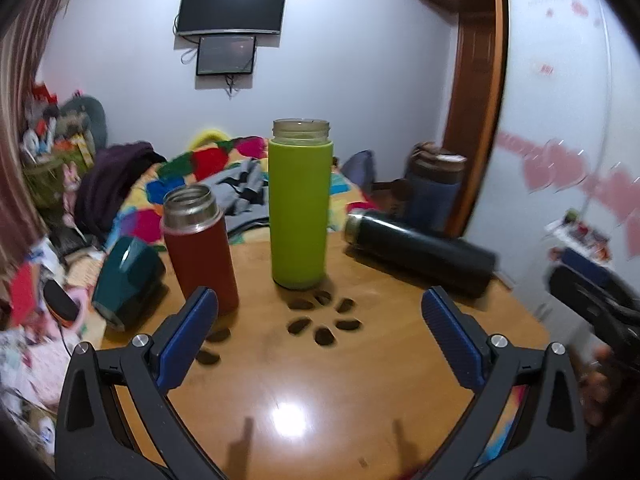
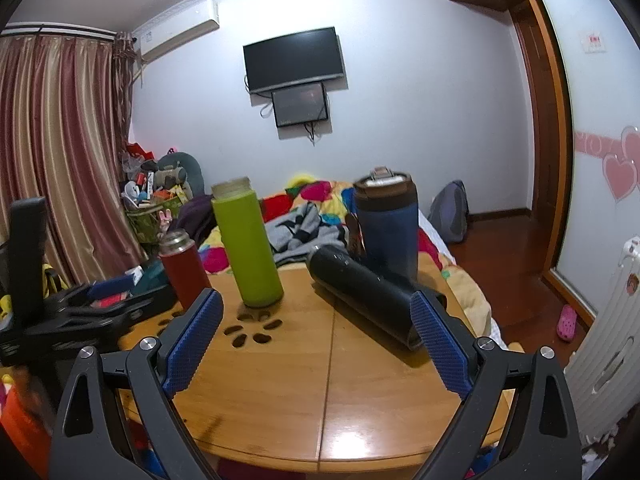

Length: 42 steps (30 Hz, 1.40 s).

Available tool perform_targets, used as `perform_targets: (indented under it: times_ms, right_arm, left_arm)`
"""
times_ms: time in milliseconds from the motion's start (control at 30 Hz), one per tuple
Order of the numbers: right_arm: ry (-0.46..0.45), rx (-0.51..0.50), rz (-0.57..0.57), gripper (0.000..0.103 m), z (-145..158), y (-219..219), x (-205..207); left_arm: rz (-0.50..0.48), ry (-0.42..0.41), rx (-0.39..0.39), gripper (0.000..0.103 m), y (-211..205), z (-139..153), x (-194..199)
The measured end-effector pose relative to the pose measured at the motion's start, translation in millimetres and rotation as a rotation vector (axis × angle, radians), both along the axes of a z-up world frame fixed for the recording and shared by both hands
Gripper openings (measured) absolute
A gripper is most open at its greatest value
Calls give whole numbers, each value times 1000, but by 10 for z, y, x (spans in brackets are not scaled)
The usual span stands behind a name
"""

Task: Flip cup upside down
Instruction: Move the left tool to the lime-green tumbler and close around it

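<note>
Four cups stood or lay on your round wooden desk (image 2: 280, 392). Three were upright: a tall lime-green cup with a clear threaded mouth (image 1: 300, 208) near the desk's middle, a shorter dark-red cup with a steel neck (image 1: 200, 248) toward the left edge, and a dark-blue tumbler with a brown lid (image 2: 386, 224) at the far edge. The fourth, a long black cylindrical cup (image 2: 368, 300), lay on its side toward the right edge, its mouth turned to the middle of the desk.

Your left gripper (image 1: 320, 340) was spread wide and held nothing; its blue pads hovered above the desk's near half, and the red cup's base was cut off behind the left pad. Your right gripper (image 2: 318, 348) was likewise spread and empty, with the black cup's bottom end hidden behind its right pad.

One ring of dark oval cut-outs (image 1: 322, 318) showed in the desk top just before the green cup. In the left wrist view the blue tumbler and the right gripper at the frame's edge were blurred. A teal object (image 1: 128, 280) at the left edge was hard to identify.
</note>
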State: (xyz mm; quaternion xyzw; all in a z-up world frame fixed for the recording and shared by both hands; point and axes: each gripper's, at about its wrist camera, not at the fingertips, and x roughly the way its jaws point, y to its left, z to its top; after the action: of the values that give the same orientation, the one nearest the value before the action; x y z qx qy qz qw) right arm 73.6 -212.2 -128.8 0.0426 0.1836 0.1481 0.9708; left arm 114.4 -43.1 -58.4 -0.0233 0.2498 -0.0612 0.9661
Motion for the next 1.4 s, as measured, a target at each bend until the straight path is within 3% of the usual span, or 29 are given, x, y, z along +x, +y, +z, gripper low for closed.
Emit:
perform_targets:
  times_ms: [167,267,633,767,800,1033,1400]
  right_arm:
    - [33,14,-7,94,-133,-126,96]
    - [51,31,-13,94,-197,-200,145]
    - [102,76,-14,94,-362,-364,268]
    - [109,78,-12,94,-397,-385,290]
    - [109,76,-10,94,-400,-384,290]
    - [109,34,9,94,-414,-280,304]
    - [93,-95,121,94,-511,119,191]
  left_arm:
    - [54,-24,48,102,-118,-47,440]
    - [81,-30,82,90,-183,-62,704]
    - [162,-7,104,84,-241,-121,1331]
    - [189,-2,115,70,-244,-158,1472]
    - [194,-1,114,64,-229,-159,1485]
    - [125,27,60,63,-101,-102,1359]
    - [-68,59,11,63,-60,-39,671]
